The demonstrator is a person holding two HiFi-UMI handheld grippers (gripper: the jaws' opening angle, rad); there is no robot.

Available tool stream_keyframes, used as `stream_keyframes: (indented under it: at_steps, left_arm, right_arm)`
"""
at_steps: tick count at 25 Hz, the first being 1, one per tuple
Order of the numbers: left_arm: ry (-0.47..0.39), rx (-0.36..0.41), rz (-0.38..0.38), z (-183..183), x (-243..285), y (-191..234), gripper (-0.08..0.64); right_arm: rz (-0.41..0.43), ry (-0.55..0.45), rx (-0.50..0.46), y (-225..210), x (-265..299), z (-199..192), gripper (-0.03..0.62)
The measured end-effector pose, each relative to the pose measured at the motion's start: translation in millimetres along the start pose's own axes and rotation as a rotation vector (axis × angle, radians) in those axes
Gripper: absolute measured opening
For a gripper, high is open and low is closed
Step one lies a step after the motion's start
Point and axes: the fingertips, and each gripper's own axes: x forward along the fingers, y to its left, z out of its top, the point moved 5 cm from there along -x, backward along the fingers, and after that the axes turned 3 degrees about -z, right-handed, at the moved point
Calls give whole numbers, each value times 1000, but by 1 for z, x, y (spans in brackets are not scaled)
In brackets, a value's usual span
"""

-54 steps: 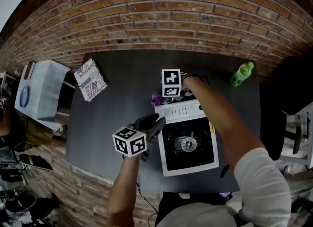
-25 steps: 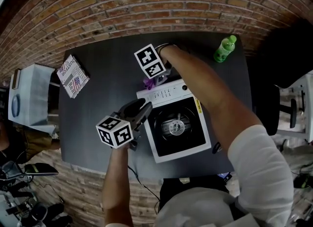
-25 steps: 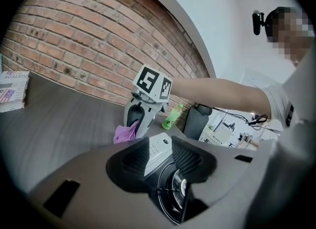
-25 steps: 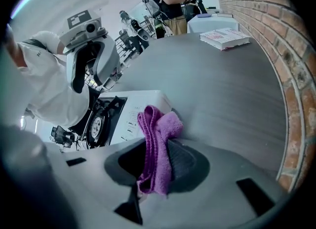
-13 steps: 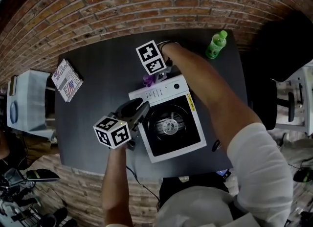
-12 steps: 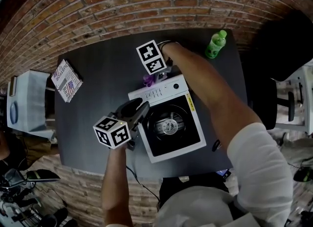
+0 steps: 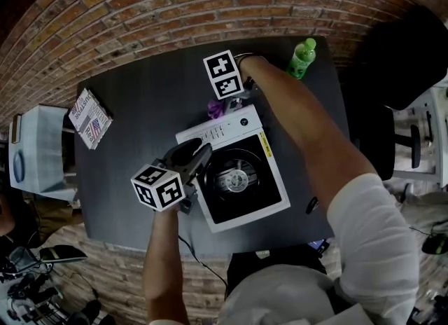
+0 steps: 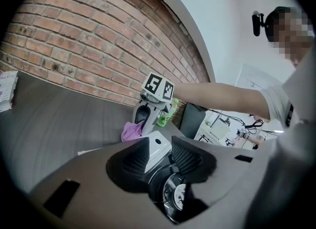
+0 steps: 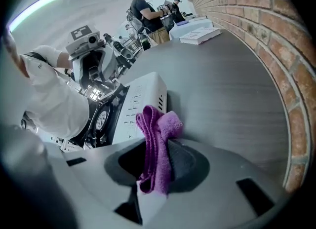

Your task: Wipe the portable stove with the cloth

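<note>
The right gripper [image 9: 157, 168] is clamped on the purple cloth [image 9: 158, 139], right at the far control-panel edge of the white portable stove [image 7: 218, 131] on the dark table [image 7: 140, 120]. The cloth seems to touch the stove. The left gripper [image 8: 157, 156], jaws apart and empty, sits at the stove's left edge

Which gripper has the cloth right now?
The right gripper: its jaws are shut on the purple cloth, by the stove's far end. The left gripper's jaws stand apart, gripping nothing.
</note>
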Motion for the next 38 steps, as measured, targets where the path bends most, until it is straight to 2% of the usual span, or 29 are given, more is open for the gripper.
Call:
stream_keyframes:
  at_steps: [9,20,27,33,38]
  left_arm:
    - [7,6,-9,0,4,-6,147]
    - [13,10,-25,-3,4,-17,149]
    - [3,13,-36,-7,1,-24,149]
    - [-6,25,-61,-8,-2,-35,149]
    - [-10,39,-71,-10,-15,-42,149]
  right_arm:
    - [-20,17,52,3,-11,-30,114]
    - [-84,-28,144,9,-24,-61,114]
    - [-170,11,210,21,-37,-101,114]
    - [-257,16,257,52,-55,-135,115]
    - [-355,-27,291,80,-67,-138,117]
